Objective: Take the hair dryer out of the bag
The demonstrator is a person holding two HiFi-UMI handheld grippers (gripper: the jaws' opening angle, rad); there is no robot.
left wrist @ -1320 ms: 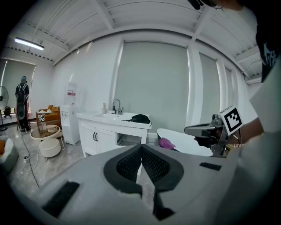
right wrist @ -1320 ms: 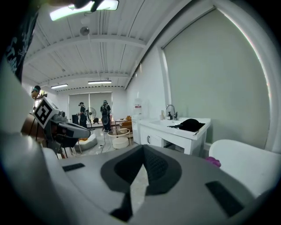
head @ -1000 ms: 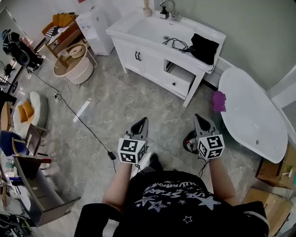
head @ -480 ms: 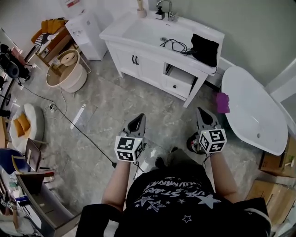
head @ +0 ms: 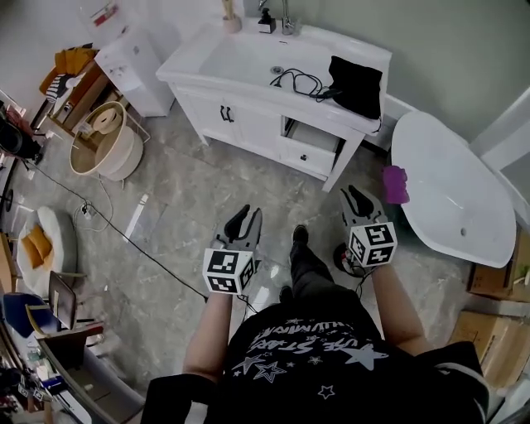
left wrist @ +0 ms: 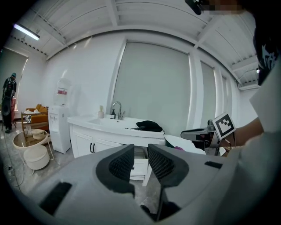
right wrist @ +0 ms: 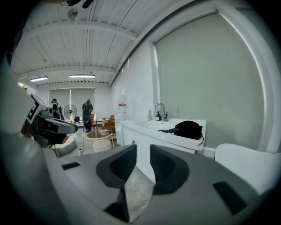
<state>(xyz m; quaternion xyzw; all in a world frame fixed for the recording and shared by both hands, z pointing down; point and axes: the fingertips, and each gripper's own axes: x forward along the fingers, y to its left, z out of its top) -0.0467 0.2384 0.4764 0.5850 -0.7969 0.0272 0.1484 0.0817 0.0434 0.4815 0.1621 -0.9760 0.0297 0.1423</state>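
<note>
A black bag (head: pixel 357 84) lies on the right end of the white vanity top (head: pixel 248 58), with a black cord (head: pixel 298 80) trailing out to its left; the hair dryer itself is hidden. The bag also shows in the left gripper view (left wrist: pixel 149 126) and the right gripper view (right wrist: pixel 189 129). My left gripper (head: pixel 244 219) and right gripper (head: pixel 354 198) are held side by side over the floor, well short of the vanity. The jaws of the left gripper (left wrist: pixel 140 151) and of the right gripper (right wrist: pixel 143 151) have just been opening, and nothing is between them.
The vanity has a sink, a faucet (head: pixel 286 15) and an open drawer (head: pixel 311 137). A white bathtub (head: pixel 451 195) with a purple cloth (head: pixel 395 183) stands at the right. A water dispenser (head: pixel 131 62), a round tub (head: pixel 104 142) and a floor cable (head: pixel 124 240) are at the left.
The person has stepped toward the vanity, so both grippers are nearer to it. Both pairs of jaws, shut before, now stand slightly apart.
</note>
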